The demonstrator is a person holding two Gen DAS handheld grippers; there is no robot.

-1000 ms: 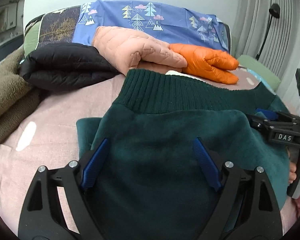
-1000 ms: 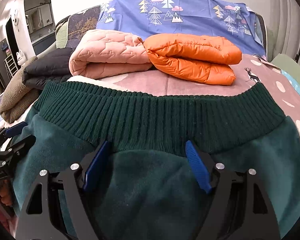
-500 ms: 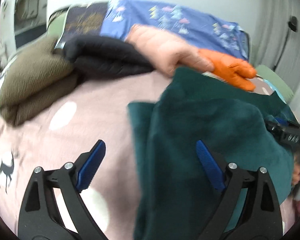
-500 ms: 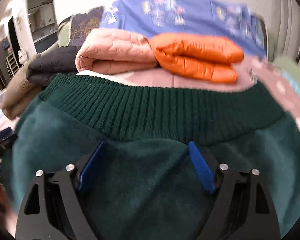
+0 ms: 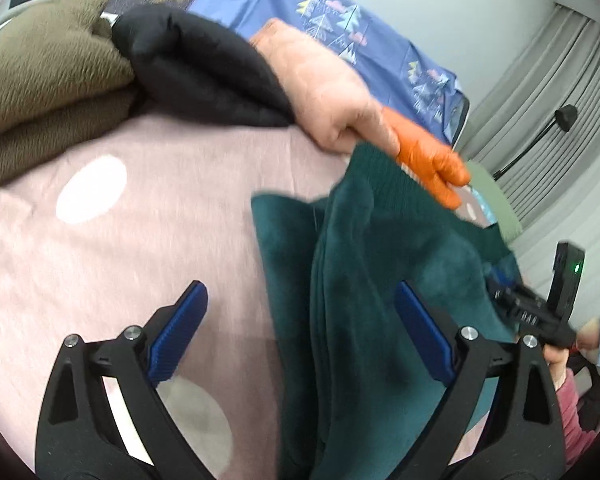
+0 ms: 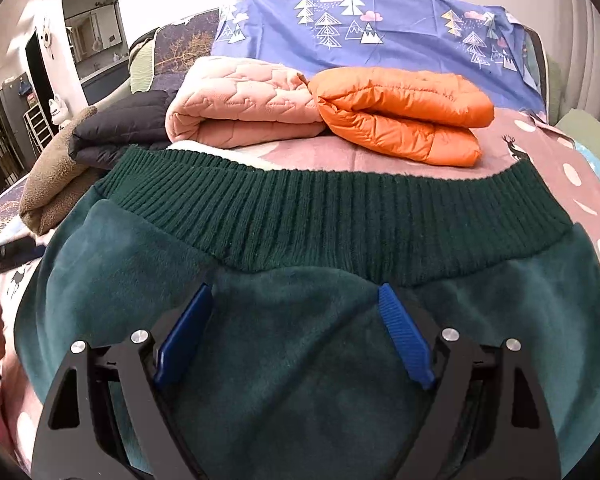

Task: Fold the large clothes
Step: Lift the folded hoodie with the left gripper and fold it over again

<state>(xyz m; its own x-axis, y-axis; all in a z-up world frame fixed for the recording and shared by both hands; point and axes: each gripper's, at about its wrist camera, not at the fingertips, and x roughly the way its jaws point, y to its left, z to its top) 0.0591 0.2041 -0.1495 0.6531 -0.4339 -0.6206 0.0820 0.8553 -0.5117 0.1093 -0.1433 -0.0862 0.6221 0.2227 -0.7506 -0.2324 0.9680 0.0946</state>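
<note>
Mid-fold on dark green fleece garment (image 6: 308, 360), lying on pink spotted bedsheet (image 5: 112, 240), ribbed hem (image 6: 320, 216) toward the folded pile at the headboard. Looks like body already doubled over, layered left edge (image 5: 320, 280) visible in left view. Left gripper (image 5: 300, 332) spread wide, jaws just been opening, nothing pinched; one pad over bare sheet, other over garment edge. Right gripper (image 6: 296, 328) also spread, jaws just been opening, hovering over fleece below hem, no pinch seen. Next move likely: regrasp side edge or hem, needs both pads biting all layers together, else fold slips. No containers in view; finished stack only: olive fleece (image 5: 40, 80), black jacket (image 5: 196, 72), pink quilted jacket (image 6: 240, 112), orange puffer (image 6: 400, 116)
</note>
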